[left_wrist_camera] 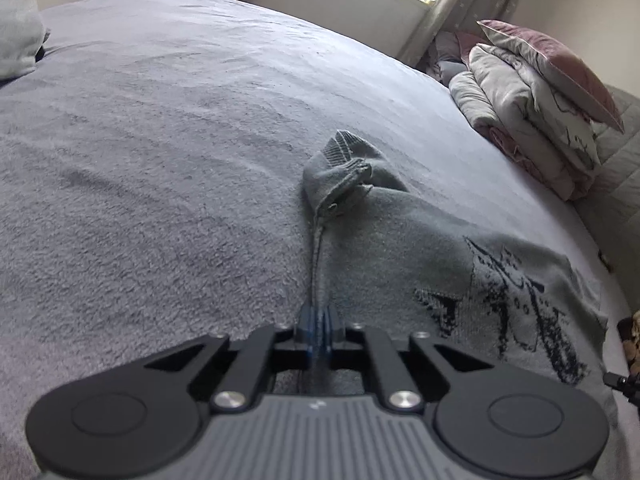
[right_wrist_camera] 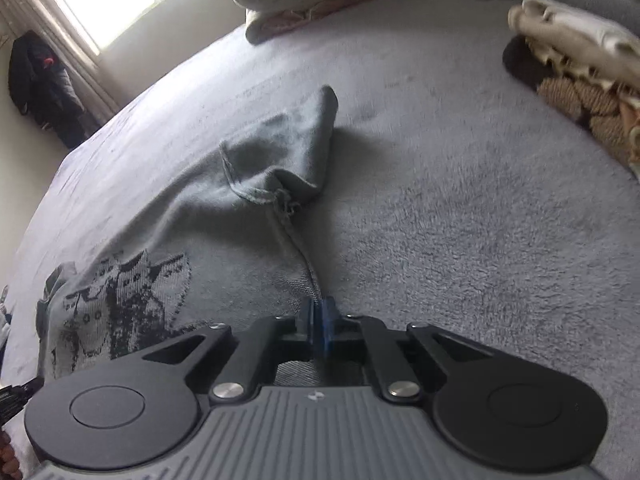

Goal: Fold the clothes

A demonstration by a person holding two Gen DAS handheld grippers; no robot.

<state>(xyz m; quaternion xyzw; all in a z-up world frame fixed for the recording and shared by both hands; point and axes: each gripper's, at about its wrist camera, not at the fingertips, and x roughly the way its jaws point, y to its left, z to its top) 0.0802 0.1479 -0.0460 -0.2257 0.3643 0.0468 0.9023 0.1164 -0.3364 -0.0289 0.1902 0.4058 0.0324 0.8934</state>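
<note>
In the left wrist view the left gripper (left_wrist_camera: 319,326) sits at the bottom centre of the frame; its blue pads are almost together and pinch a side edge of the grey sweater (left_wrist_camera: 400,240); the cloth runs up from the pads to a bunched sleeve (left_wrist_camera: 344,168) in the middle of the frame. The sweater lies on the grey fleece blanket (left_wrist_camera: 160,160) of the bed, in the lower right part; a dark knitted pattern (left_wrist_camera: 520,300) shows at the right. A pile of folded bedding (left_wrist_camera: 532,120) stands at the upper right.

In the right wrist view the right gripper (right_wrist_camera: 320,326) is narrow too, clamped on the other edge of the sweater (right_wrist_camera: 200,220); the sweater fills the lower left; some crumpled clothes (right_wrist_camera: 580,80) lie at the upper right.
</note>
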